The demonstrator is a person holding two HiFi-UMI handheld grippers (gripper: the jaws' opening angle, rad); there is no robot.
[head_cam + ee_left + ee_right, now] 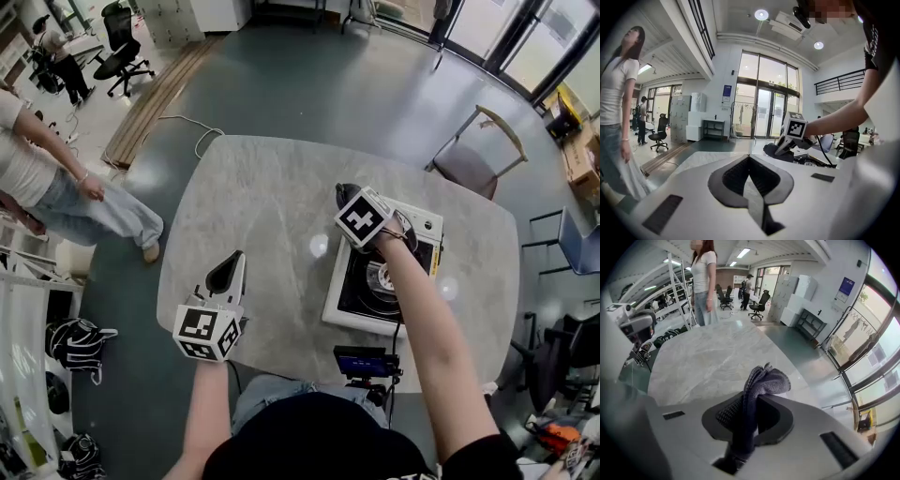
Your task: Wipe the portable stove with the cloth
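Head view: right gripper (354,204) and forearm (422,309) cover most of the portable stove (354,286) burner, cloth (345,191) visible only as a dark tip beyond the gripper, its lower end lost between the jaws in right gripper view, bystander (56,187) cut by left edge.

Head view steeply down on table (253,216); gripper views low across it, left one facing right gripper (780,147).

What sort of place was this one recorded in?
Likely an open office or lab hall: office chairs, tall glass doors, and a stone-look table carrying the portable stove.
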